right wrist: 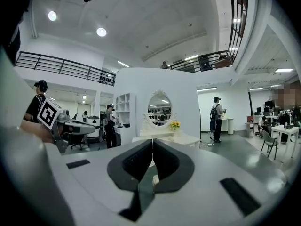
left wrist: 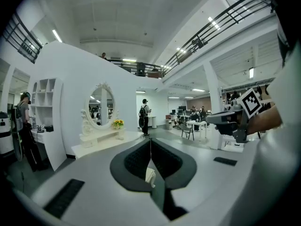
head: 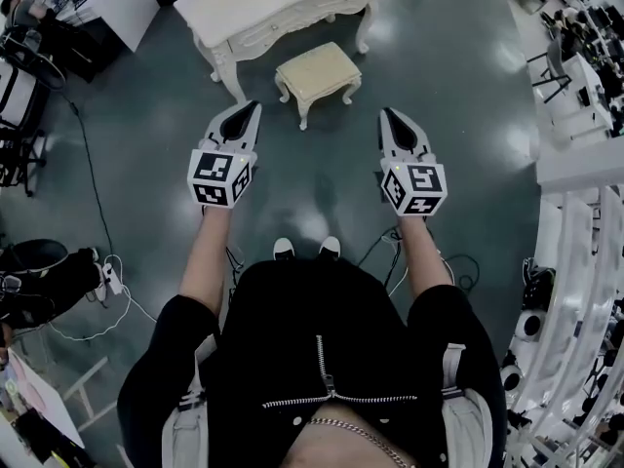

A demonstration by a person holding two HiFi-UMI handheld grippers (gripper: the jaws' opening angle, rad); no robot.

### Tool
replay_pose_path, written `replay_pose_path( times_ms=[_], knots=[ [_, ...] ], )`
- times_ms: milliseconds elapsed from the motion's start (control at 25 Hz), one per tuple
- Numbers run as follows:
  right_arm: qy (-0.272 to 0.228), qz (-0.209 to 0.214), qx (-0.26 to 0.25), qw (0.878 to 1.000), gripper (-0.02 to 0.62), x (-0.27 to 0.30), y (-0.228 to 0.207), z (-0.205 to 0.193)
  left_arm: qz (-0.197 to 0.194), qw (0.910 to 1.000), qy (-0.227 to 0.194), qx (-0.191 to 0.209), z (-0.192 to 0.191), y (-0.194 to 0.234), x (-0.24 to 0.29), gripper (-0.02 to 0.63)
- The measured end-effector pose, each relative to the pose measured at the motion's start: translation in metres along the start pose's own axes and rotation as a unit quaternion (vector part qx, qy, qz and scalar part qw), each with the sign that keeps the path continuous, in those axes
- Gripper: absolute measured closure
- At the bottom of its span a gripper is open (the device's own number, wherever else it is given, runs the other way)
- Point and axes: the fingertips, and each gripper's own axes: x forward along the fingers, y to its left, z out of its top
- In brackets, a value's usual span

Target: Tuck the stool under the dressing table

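Cream stool [head: 318, 74]: out on the grey floor [head: 458, 115], just in front of the white dressing table [head: 283, 3], between its front legs and the two grippers, turned a little askew, seat clear of the tabletop, not yet tucked under.

Left gripper [head: 252, 111]: held out ahead of the body, aimed towards the table, near the stool's left side but apart from it. Fingers [left wrist: 136, 161] closed tip to tip, gripping nothing.

Right gripper [head: 388, 115]: level with the left one, well apart from it, pointing past the stool's right side, touching nothing. Fingers [right wrist: 136, 163] shut tight as well, empty.

Beyond the closed tips in both gripper views: the dressing table's oval mirror [left wrist: 101, 105] in a carved white frame, with a small bunch of yellow flowers [left wrist: 118, 123] on the tabletop beside it.

Down at the bottom of the head view: black top, bare forearms, white shoes [head: 305, 249] on the floor behind the grippers.
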Motion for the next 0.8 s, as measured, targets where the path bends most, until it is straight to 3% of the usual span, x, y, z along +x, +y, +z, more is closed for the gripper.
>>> replay_pose_path(
  times_ms=[240,560,800],
  knots=[
    [0.006,0.019,-0.001,1.0,0.519,0.0,0.0,-0.007,0.0,1.0,0.001,-0.004,-0.003,-0.003,0.007,0.584],
    [0.019,0.035,-0.003,0.999,0.333,0.0,-0.012,-0.021,0.006,0.9999,0.006,-0.008,-0.004,-0.016,0.018,0.584],
    [0.023,0.044,0.015,0.999,0.247,0.0,-0.036,-0.029,0.021,0.9997,0.008,-0.008,-0.001,-0.029,0.029,0.584]
  ],
)
